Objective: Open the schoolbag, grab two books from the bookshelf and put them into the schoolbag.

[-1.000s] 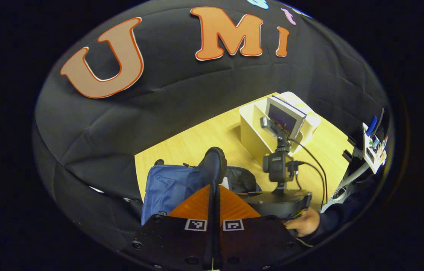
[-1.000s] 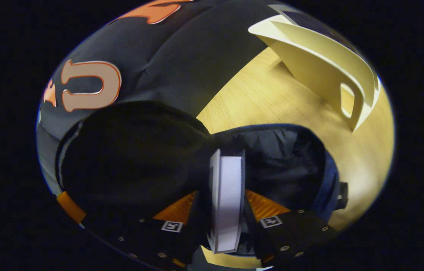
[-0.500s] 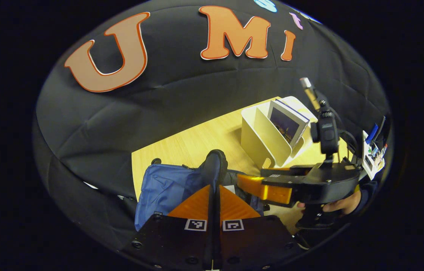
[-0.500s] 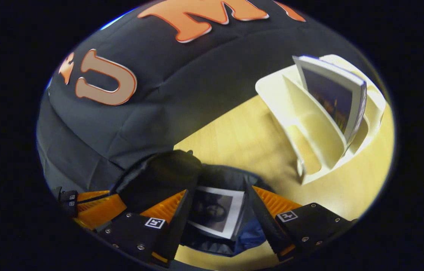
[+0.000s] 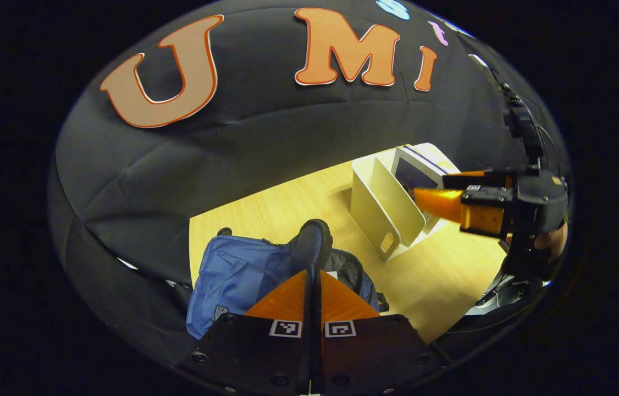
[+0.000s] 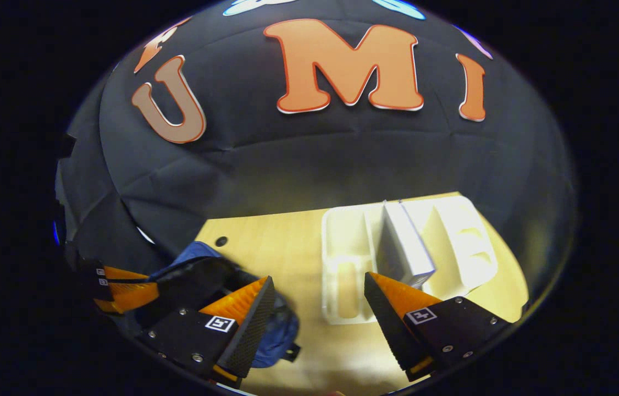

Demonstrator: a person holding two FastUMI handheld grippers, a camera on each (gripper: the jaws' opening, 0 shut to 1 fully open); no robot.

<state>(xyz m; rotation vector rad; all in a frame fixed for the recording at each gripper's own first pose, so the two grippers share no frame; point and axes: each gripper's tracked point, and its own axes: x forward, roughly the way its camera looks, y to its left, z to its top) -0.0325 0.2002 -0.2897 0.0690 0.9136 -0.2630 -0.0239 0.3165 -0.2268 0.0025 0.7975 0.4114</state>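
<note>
Left gripper (image 5: 312, 258): its two orange fingers are pressed together, and a black flap of the schoolbag's opening is pinched between their tips and held raised.

Right gripper (image 6: 318, 297): its fingers are spread wide apart and nothing is held between them. In the left gripper view the same tool (image 5: 441, 201) is seen off to the right, above the table, with its orange fingers pointed toward the bookshelf and a hand (image 5: 554, 242) partly seen behind its black body.

Schoolbag (image 5: 232, 275): a blue bag is laid on the table directly ahead of the left gripper's fingers, with its mouth held open by the pinched flap. A dark lining and a pale edge of something inside are seen just right of the fingertips; what that pale thing is cannot be told. In the right gripper view the bag (image 6: 279, 335) is seen low and to the left, partly behind the left-hand finger.

Bookshelf (image 6: 342, 264): a cream divided rack is stood on the table just beyond the gap between the right gripper's open fingers. It is also seen ahead and to the right of the left gripper (image 5: 375, 214).

Book (image 6: 405, 250): one book is stood in a middle slot of the rack, just above the tip of the right gripper's right-hand finger, apart from it. In the left gripper view it (image 5: 416, 173) is seen leaning in the rack, beside the other tool's fingertips.

Table (image 5: 265, 217): light wood is seen beneath the bag and the rack.
</note>
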